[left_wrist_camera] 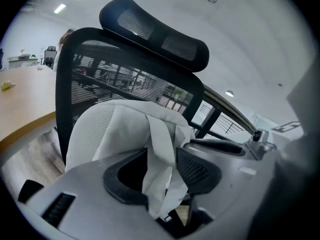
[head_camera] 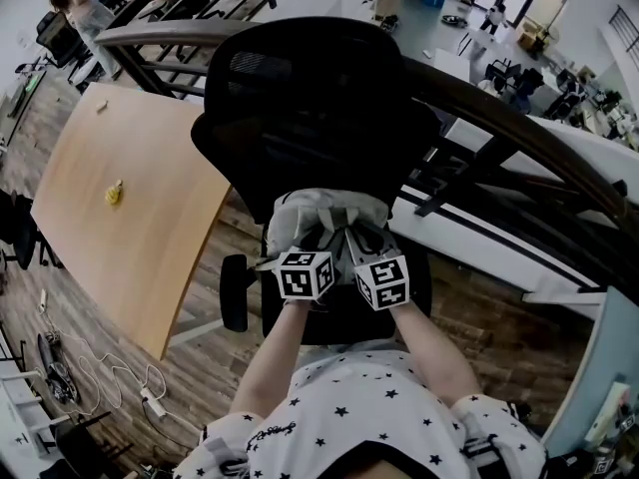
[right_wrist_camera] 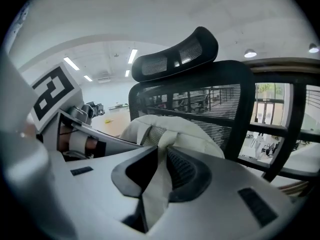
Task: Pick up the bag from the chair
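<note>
On the seat of the black office chair [head_camera: 300, 98], up against its mesh back: a pale grey backpack [head_camera: 324, 213]. Just on its near side, the left gripper [head_camera: 318, 242] and the right gripper [head_camera: 367, 242], side by side. Left jaws squeezed tight on one strap [left_wrist_camera: 160, 154], pinched between the black pads. Right jaws closed on the other strap [right_wrist_camera: 157, 184] the same way. Off to the left, a wooden table [head_camera: 150, 228].

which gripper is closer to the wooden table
Left. The left gripper, shut on the bag, is on the side toward the wooden table; the right gripper, also shut on the bag, is beside it, farther from the table.
</note>
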Tool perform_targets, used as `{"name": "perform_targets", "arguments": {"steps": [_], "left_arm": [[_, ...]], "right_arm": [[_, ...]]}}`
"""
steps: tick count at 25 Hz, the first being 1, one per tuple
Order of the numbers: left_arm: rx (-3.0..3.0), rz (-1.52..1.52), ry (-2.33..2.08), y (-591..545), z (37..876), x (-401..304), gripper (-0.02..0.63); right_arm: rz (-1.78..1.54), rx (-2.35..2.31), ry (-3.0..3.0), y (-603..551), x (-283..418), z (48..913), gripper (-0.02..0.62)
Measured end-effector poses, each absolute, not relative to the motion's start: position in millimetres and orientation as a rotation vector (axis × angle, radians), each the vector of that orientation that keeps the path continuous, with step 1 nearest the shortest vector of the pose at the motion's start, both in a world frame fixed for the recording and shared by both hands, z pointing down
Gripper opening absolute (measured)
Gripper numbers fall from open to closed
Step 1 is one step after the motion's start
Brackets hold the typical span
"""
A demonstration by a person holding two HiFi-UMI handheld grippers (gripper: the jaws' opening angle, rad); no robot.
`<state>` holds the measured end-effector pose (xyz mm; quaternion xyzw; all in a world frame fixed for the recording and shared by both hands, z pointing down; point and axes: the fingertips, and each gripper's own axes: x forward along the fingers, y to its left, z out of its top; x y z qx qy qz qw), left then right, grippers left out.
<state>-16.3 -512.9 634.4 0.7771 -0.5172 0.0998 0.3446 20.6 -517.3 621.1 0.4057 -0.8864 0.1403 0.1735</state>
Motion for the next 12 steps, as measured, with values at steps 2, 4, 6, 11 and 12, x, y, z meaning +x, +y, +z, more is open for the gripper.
{"name": "perform_targets", "arguments": {"steps": [2,4,6,11,12], "left_arm": [[2.014,0.211,-1.324,-515,633,-16,0.178],[2.027,0.181,-1.31,-520,632,-17,0.178],[2.04,0.181,-1.307,-524,633,-17,0.178],[2.06,0.182,-1.31,-527,629,-9,0.135],[2.064,0.175,-1.314,-527,627,-8,0.123]], "right_arm": [[0.399,1.144,-2.515,-516,21,621,0.043],[0.394,1.141,-2.516,-517,19,620,0.034],[0.384,1.137,-2.519,-519,18,620,0.029],[0.348,1.124,-2.524,-514,20,615,0.018],[0.338,1.126,-2.522,-513,21,614,0.017]]}}
